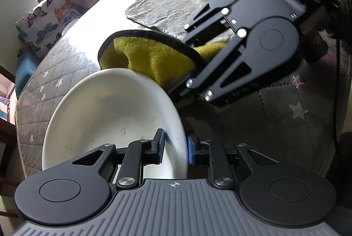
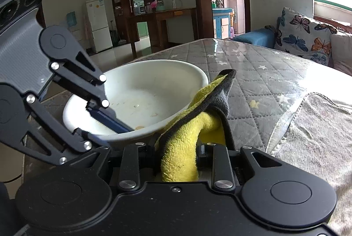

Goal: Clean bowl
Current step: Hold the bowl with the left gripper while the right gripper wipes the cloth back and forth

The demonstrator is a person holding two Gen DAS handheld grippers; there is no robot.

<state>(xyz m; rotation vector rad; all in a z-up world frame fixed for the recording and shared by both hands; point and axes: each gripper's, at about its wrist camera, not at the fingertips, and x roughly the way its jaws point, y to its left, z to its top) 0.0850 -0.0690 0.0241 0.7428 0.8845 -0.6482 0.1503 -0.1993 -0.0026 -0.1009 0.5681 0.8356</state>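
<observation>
Gripping one bowl (image 1: pixel 105 117) and one yellow cloth (image 2: pixel 182 159): two tools.

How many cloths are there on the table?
2. The yellow cloth is pinched in the right gripper, beside the white bowl. The grey cloth lies flat on the table behind it. More could be hidden out of view.

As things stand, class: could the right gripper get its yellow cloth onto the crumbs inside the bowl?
Probably yes: the right gripper holds the yellow cloth at the open bowl rim; the left gripper only clamps the near wall.
</observation>
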